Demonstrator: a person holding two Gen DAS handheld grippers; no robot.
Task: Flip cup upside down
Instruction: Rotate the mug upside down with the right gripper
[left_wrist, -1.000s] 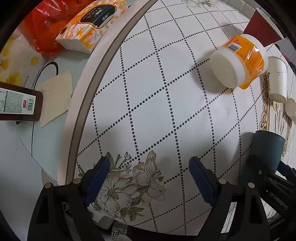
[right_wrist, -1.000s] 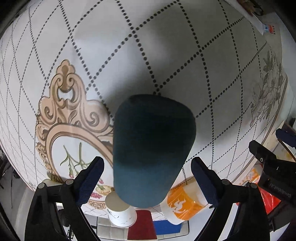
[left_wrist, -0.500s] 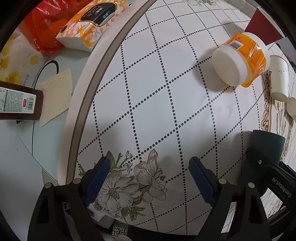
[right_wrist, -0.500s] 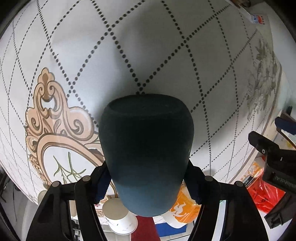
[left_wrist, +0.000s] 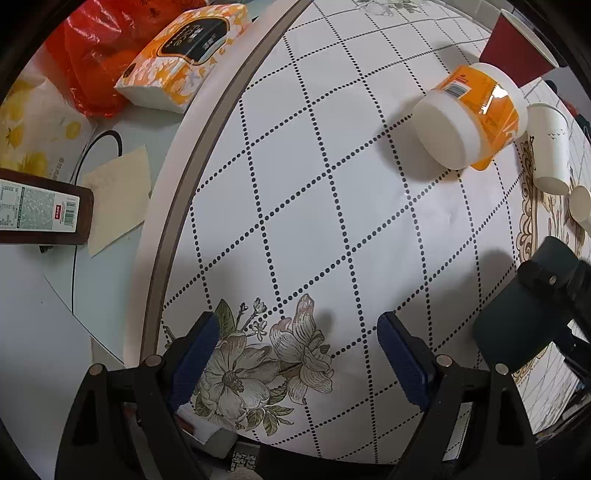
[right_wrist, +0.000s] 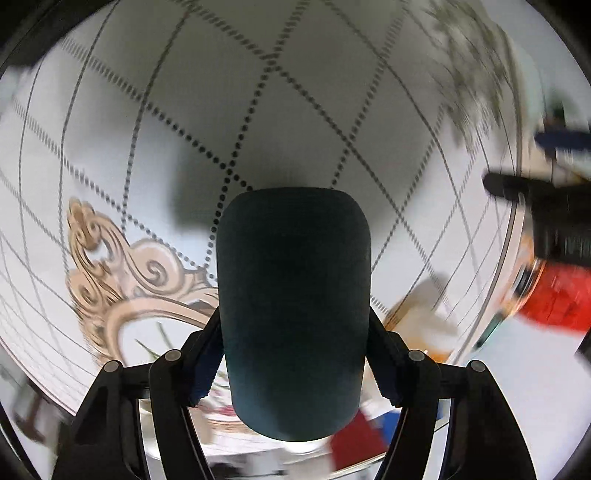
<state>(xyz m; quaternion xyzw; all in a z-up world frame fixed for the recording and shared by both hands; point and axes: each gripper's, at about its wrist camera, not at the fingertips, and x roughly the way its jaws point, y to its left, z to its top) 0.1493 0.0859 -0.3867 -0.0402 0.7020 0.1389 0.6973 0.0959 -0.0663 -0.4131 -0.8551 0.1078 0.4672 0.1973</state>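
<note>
A dark teal cup (right_wrist: 293, 310) fills the middle of the right wrist view, its closed base pointing away from the camera toward the patterned tablecloth (right_wrist: 258, 92). My right gripper (right_wrist: 295, 365) is shut on the cup, blue pads pressed on both sides. The view around it is motion-blurred. In the left wrist view the cup (left_wrist: 517, 321) shows at the right edge, held off the cloth by the right gripper's black fingers (left_wrist: 546, 277). My left gripper (left_wrist: 299, 354) is open and empty above the flower print.
An orange-and-white tub (left_wrist: 465, 122) lies on its side at the back right. Beside it are a white paper cup (left_wrist: 550, 151) and a red cup (left_wrist: 517, 51). A tissue pack (left_wrist: 184, 55), red bag (left_wrist: 88, 55) and dark bottle (left_wrist: 40, 210) sit left, off the cloth.
My right gripper closed on the teal cup and has lifted it, and is now swinging it so the background blurs. The left gripper stayed open and in place.
</note>
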